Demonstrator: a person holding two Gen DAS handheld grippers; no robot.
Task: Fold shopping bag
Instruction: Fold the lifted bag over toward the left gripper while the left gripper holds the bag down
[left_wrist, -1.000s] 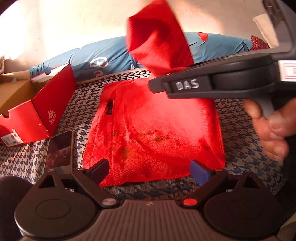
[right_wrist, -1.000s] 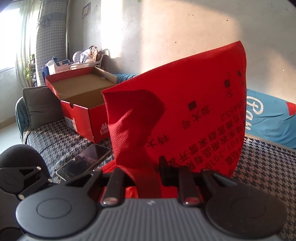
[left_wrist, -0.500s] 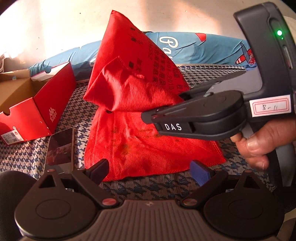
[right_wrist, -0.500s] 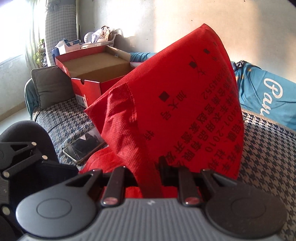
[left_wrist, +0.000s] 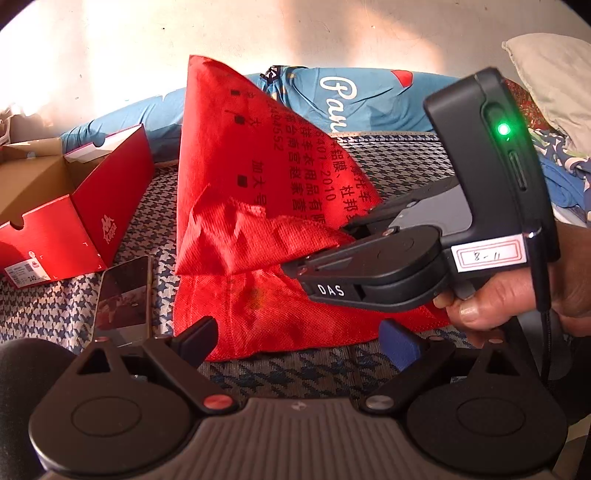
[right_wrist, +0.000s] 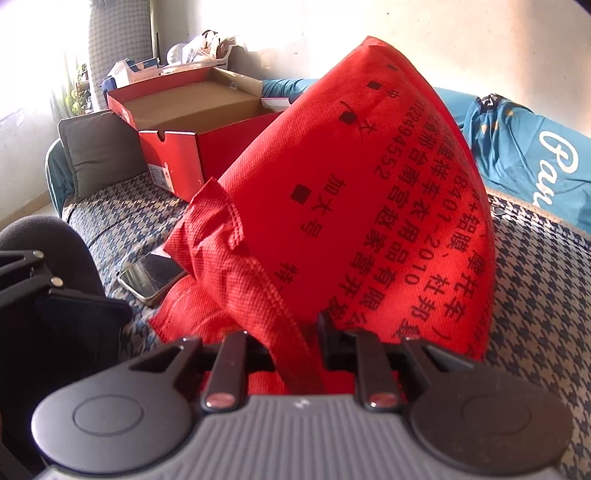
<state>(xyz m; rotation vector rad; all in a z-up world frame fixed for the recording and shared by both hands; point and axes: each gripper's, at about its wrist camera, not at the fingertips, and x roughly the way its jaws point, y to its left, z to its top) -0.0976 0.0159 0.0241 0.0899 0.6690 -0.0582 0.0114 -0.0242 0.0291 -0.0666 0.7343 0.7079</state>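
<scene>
Red shopping bag is pinched between the right gripper fingers.

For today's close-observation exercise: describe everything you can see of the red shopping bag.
The red shopping bag looks like thin non-woven fabric, with stitched hems and black printed characters on one face. Its lower part lies flat on the houndstooth cover; the rest is lifted and doubled over, standing as a peaked tent. The right gripper is shut on a bunched edge. The left gripper is open near the bag's front edge. A phone lies beside it.
</scene>
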